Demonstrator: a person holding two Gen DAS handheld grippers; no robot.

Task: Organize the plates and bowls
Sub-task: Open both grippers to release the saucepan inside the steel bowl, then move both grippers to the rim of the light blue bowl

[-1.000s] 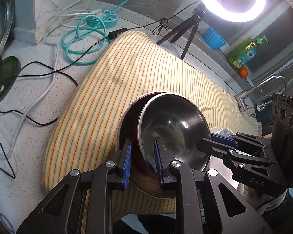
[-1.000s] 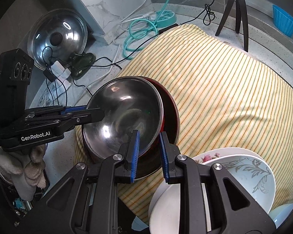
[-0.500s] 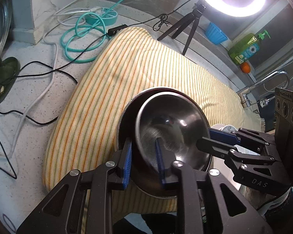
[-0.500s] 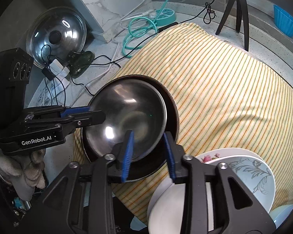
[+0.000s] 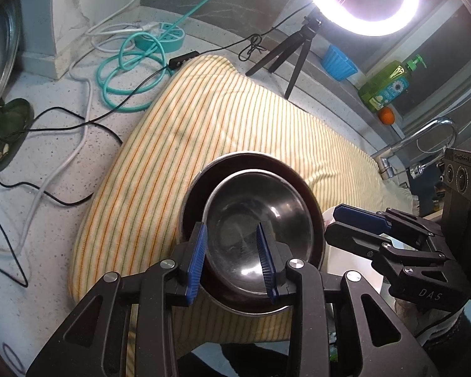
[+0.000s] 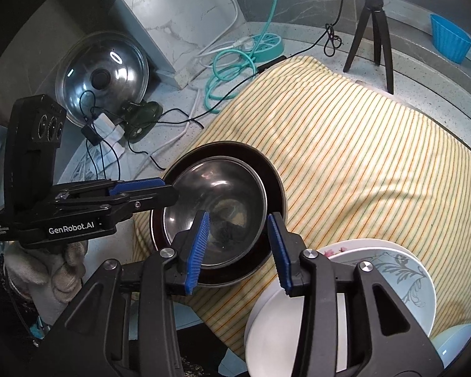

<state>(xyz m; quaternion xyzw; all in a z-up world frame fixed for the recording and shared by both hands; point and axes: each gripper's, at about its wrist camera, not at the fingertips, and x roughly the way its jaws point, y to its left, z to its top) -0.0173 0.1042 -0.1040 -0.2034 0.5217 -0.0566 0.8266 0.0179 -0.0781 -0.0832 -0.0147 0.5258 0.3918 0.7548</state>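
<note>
Steel bowl (image 5: 254, 220) nested in dark bowl (image 5: 197, 188); L tongs (image 5: 232, 260), R tongs (image 6: 238, 248) straddle rim, both opening, pads clear

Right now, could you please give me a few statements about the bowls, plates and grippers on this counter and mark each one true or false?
1. The steel bowl sits nested inside a larger dark bowl. True.
2. The nested bowls rest on bare counter. False: they rest on the striped cloth.
3. The right gripper is clamped on the steel bowl's rim. False: its jaws are opening and the pads stand clear of the rim.
4. The left gripper is opening, with the near rim between its pads but not pinched. True.
5. The white plates lie stacked inside the steel bowl. False: they sit beside the bowls, at the cloth's near edge.
</note>
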